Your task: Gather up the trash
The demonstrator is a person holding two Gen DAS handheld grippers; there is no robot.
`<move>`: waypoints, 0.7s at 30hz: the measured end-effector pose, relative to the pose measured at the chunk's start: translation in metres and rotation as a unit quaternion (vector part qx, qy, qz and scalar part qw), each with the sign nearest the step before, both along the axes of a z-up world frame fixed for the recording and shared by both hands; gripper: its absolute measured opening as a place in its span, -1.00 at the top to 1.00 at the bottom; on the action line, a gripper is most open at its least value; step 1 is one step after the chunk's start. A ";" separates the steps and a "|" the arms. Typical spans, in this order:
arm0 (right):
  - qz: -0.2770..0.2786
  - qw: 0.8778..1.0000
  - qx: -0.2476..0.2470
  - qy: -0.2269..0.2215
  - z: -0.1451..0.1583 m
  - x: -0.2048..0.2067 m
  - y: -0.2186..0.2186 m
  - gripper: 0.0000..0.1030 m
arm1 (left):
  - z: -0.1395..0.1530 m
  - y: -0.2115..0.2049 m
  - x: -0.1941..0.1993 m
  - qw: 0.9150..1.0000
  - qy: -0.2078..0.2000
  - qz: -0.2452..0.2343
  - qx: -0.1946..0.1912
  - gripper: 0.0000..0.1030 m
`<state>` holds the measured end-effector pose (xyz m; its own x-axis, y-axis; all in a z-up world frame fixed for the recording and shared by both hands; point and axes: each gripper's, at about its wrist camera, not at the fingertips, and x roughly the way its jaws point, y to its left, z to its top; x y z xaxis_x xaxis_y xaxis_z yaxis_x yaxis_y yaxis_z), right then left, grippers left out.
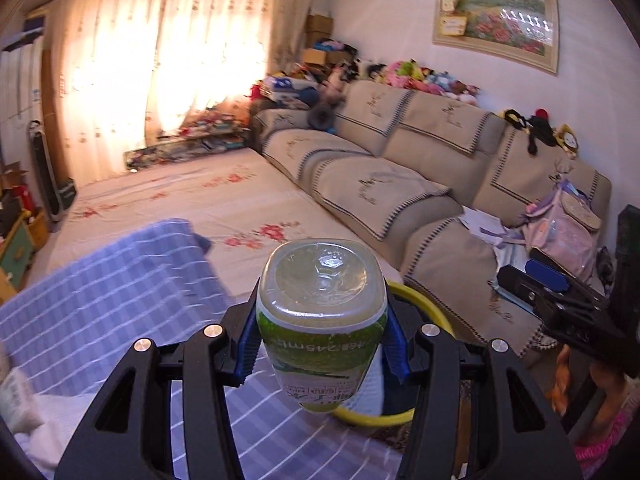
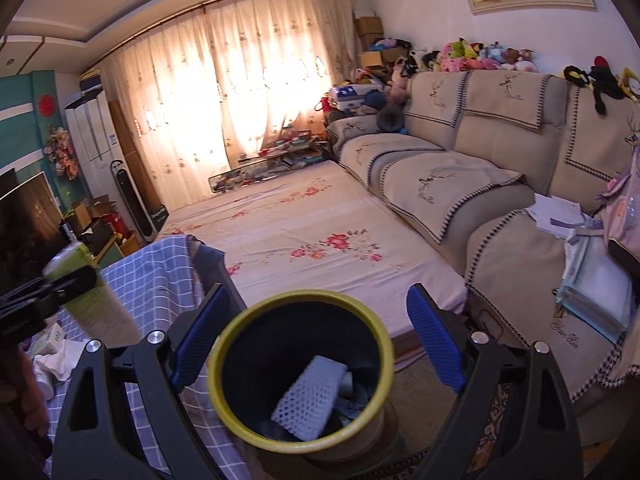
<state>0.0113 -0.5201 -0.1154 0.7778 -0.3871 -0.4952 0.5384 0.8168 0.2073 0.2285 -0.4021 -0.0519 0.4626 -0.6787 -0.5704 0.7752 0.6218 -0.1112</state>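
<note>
The left gripper point(image 1: 322, 344) clamped a clear, green-labelled bottle point(image 1: 322, 320) base-outward, just above the yellow-rimmed bin point(image 2: 224, 344), which it largely hid. The right gripper point(image 2: 316, 336) stood wide open and empty around the bin, where white foam netting point(image 2: 310, 394) covered other, unreadable scraps.

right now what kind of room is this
Most likely a lived-in home living room: a long beige sofa with embroidered covers, a row of colourful plush toys along its back, and cream floral curtains over a bright window.
</note>
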 end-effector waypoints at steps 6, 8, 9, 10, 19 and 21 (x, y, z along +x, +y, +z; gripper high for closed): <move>-0.011 1.000 0.006 0.014 -0.008 -0.004 -0.008 -0.66 | -0.049 -0.076 0.021 0.999 0.018 -0.015 0.029 -0.30; -0.008 1.000 0.008 0.015 -0.008 -0.002 -0.007 -0.66 | -0.058 -0.081 0.025 0.999 0.010 -0.002 0.041 -0.49; -0.006 1.000 0.008 0.016 -0.008 -0.001 -0.006 -0.66 | -0.060 -0.080 0.030 0.999 0.013 0.001 0.041 -0.49; -0.004 1.000 0.008 0.017 -0.008 0.001 -0.005 -0.66 | -0.059 -0.076 0.032 0.999 0.018 0.003 0.037 -0.49; 0.049 0.998 0.018 0.021 -0.010 0.039 0.028 -0.66 | 0.002 0.070 0.024 0.996 -0.029 0.078 -0.022 -0.79; 0.066 0.997 0.016 0.022 -0.007 0.052 0.043 -0.66 | 0.011 0.116 0.024 0.992 -0.046 0.113 -0.026 -0.81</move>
<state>0.0633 -0.4773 -0.1226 0.7984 -0.2665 -0.5399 0.4360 0.8743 0.2133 0.2525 -0.2865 -0.0405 0.6551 -0.5789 -0.4856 0.6250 0.7763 -0.0823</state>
